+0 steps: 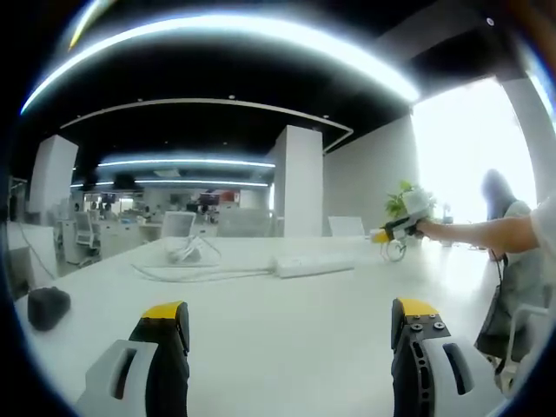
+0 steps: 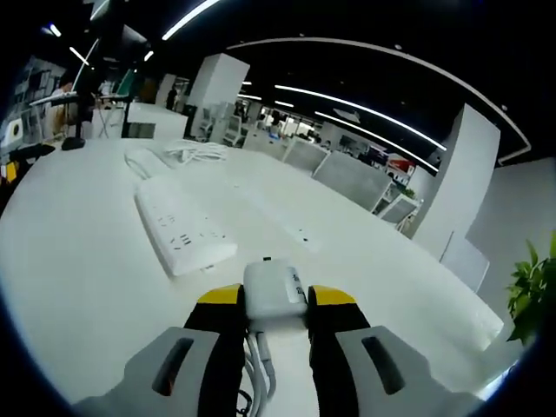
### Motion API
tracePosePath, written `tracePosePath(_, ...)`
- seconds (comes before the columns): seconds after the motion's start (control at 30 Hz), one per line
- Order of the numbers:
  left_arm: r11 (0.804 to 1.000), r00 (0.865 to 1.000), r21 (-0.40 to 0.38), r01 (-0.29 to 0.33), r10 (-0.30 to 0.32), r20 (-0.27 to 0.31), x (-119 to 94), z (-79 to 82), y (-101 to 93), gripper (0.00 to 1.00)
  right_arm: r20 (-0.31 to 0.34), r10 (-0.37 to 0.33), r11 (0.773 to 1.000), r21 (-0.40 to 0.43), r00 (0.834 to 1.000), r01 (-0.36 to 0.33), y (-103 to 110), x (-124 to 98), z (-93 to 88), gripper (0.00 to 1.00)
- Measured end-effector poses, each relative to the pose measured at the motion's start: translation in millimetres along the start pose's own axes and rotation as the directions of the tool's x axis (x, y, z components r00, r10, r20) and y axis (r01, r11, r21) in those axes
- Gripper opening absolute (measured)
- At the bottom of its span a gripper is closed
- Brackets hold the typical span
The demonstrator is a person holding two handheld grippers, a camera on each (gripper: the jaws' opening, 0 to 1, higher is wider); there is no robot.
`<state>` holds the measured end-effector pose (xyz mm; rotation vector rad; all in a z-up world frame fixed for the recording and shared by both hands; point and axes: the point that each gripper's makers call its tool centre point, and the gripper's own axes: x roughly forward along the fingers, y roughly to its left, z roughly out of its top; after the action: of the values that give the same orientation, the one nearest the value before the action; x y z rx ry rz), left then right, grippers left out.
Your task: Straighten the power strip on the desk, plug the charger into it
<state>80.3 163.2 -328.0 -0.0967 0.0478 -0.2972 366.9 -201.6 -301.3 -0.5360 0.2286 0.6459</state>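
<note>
We see the right gripper [image 2: 268, 304] clamped on the white charger [image 2: 274, 293], its cable trailing down between the jaws. It is held above the white counter [image 2: 78, 261], near the end of the white power strip [image 2: 181, 228], which lies flat with its cord coiled beyond it. Our left gripper [image 1: 291, 317] is wide open with nothing between its jaws, low over the counter [image 1: 287, 347]. In the left gripper view the power strip [image 1: 314, 263] lies well ahead, and a dark mouse [image 1: 48, 306] sits at the left.
</note>
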Motion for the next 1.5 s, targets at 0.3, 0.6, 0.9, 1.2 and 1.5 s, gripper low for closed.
tracePosePath(0.3, 1.0, 1.0, 0.0, 0.004, -0.004, 0.005, -1, 3.8, -1.4, 0.99, 0.005, -0.003, 1.0, -0.014, 1.0, 0.003, 1, -5, 9.8, 0.26)
tracePosePath(0.6, 1.0, 1.0, -0.003, 0.006, -0.006, 0.008, -2, 4.3, -3.4, 0.99, 0.006, -0.016, 0.999, -0.046, 1.0, 0.016, 5, -11, 21.5, 0.26)
tracePosePath(0.9, 1.0, 1.0, 0.0, 0.003, -0.003, 0.001, -3, 3.9, -2.3, 0.99, 0.004, -0.013, 0.998, -0.065, 1.0, 0.013, 7, -9, 31.5, 0.26)
tracePosePath(1.2, 1.0, 1.0, 0.004, 0.004, -0.003, -0.014, 1, 3.3, -1.7, 0.99, 0.001, -0.007, 0.995, -0.097, 1.0, 0.007, 14, -8, 39.5, 0.26)
tracePosePath(1.5, 1.0, 0.999, 0.008, 0.004, -0.004, -0.048, 12, 2.7, 2.4, 0.99, -0.002, -0.003, 0.995, -0.104, 1.0, 0.003, 20, -9, 45.6, 0.26)
